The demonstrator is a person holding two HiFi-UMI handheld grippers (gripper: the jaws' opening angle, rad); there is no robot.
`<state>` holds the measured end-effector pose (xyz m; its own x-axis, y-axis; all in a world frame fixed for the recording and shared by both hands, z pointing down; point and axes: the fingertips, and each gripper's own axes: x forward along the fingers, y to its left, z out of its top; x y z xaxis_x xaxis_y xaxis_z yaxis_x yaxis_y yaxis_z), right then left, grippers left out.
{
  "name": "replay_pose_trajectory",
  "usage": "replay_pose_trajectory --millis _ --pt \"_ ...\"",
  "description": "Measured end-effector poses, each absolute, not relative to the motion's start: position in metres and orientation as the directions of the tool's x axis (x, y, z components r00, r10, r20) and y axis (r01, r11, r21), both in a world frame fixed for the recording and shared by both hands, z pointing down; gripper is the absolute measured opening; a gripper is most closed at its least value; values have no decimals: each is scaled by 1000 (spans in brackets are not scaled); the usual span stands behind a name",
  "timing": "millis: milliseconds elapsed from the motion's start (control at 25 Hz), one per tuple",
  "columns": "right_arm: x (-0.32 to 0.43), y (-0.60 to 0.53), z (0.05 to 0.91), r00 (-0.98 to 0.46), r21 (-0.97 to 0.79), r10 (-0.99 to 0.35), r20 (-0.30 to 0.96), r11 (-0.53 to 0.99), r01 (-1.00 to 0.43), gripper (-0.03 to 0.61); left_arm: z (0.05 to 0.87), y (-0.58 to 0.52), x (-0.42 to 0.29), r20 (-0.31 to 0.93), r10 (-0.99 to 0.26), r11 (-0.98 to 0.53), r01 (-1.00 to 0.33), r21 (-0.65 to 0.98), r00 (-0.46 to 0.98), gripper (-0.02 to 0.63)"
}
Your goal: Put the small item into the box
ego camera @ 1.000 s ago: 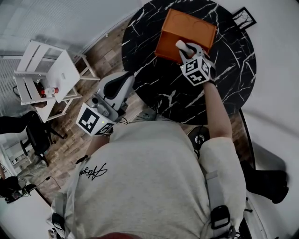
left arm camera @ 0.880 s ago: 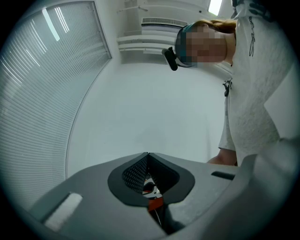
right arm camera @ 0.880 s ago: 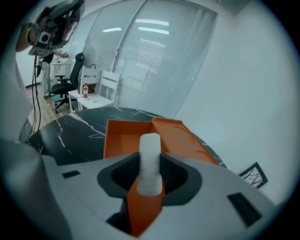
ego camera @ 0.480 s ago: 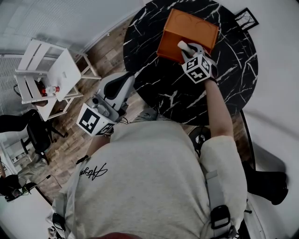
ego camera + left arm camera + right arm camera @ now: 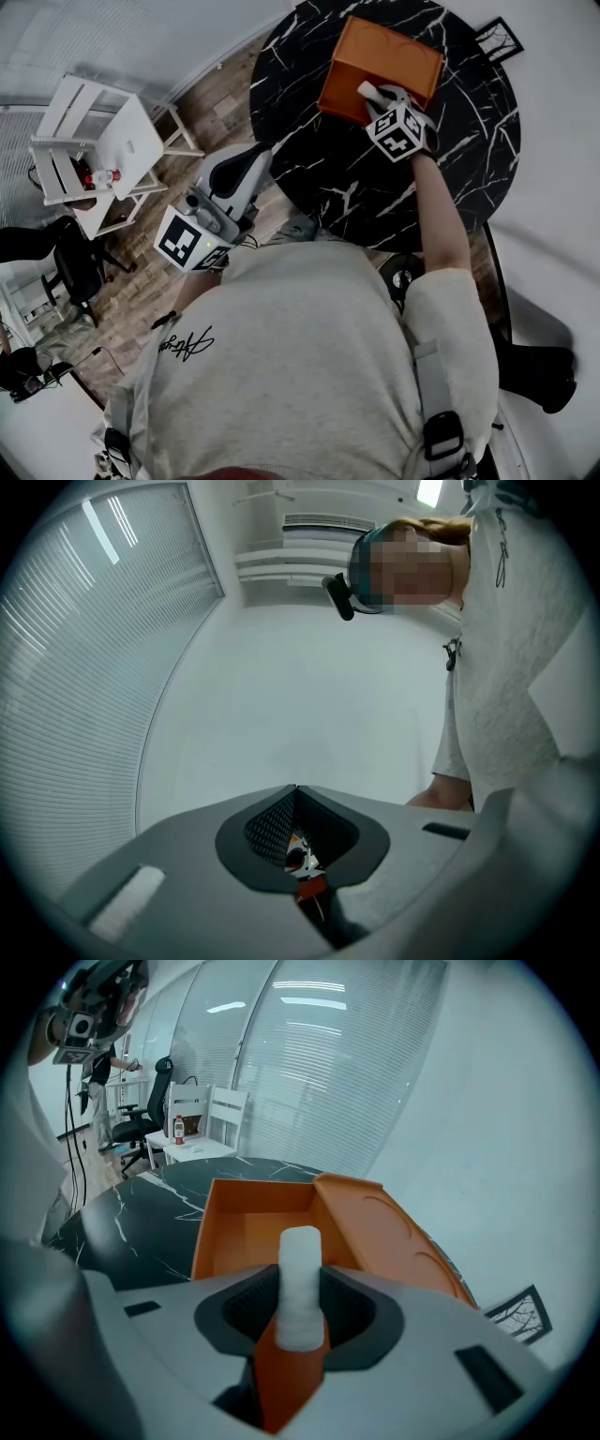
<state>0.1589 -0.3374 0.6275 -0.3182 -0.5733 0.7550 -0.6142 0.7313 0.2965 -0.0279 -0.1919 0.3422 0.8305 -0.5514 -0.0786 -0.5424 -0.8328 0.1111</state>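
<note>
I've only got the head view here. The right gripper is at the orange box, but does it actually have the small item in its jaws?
Observer: Yes. In the right gripper view the right gripper has its jaws clamped on the white cylindrical item, which sticks out past their tips.
Operator: Is the box open and free inside?
Observer: Its lid lies open to the right in that view, and the part of the inside that shows holds nothing.
Operator: And the other hand?
Observer: The left gripper view shows the left gripper with its jaws shut and nothing between them.

Marble table point(image 5: 361, 183); white chair point(image 5: 120, 142); office chair point(image 5: 73, 265).
</note>
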Motion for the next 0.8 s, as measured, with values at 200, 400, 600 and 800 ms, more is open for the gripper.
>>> replay_pose_trajectory --millis 200,400,600,800 --pt "156 -337 630 -321 274 -544 775 748 -605 136 341 -193 -27 -77 -549 -834 -540 113 832 3" --pt "154 -336 636 -326 244 -504 800 770 -590 135 342 -193 -27 -76 -550 -833 -541 114 831 3" --pt "153 -335 634 -321 237 -482 815 783 -575 135 341 -193 -28 -77 -559 -828 -549 116 826 3" --pt "152 -334 638 -329 212 -459 825 792 -573 135 342 -192 -29 -76 -566 -823 -556 118 821 3"
